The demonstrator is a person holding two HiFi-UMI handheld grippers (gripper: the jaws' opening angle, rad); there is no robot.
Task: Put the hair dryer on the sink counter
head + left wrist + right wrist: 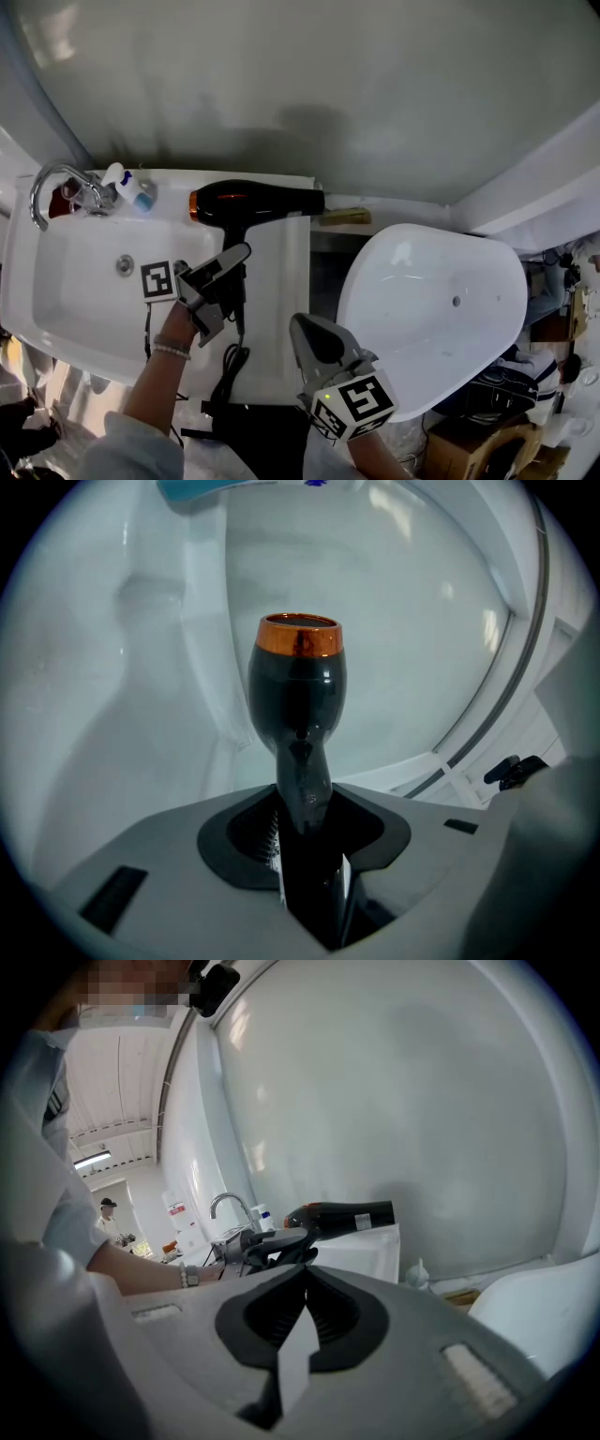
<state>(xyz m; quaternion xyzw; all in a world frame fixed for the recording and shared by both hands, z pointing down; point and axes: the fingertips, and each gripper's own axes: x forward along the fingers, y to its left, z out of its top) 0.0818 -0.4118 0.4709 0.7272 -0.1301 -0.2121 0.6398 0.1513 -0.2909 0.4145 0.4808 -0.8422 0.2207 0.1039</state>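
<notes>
The right tool [305,1274] hangs nearest, clenched and empty. Ahead, the left tool [232,281] grasps the black dryer [258,202] by its handle, and the cord [230,361] trails over the bench [278,291] beside the sink [56,281]. The dryer's body lies across the bench's far edge, copper end toward the tap [56,183] and bottle [131,187].

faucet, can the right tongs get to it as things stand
Probably not directly: the faucet sits at the sink's far left, and the left tongs, shut on the hair dryer, lie between it and the right tongs.
</notes>
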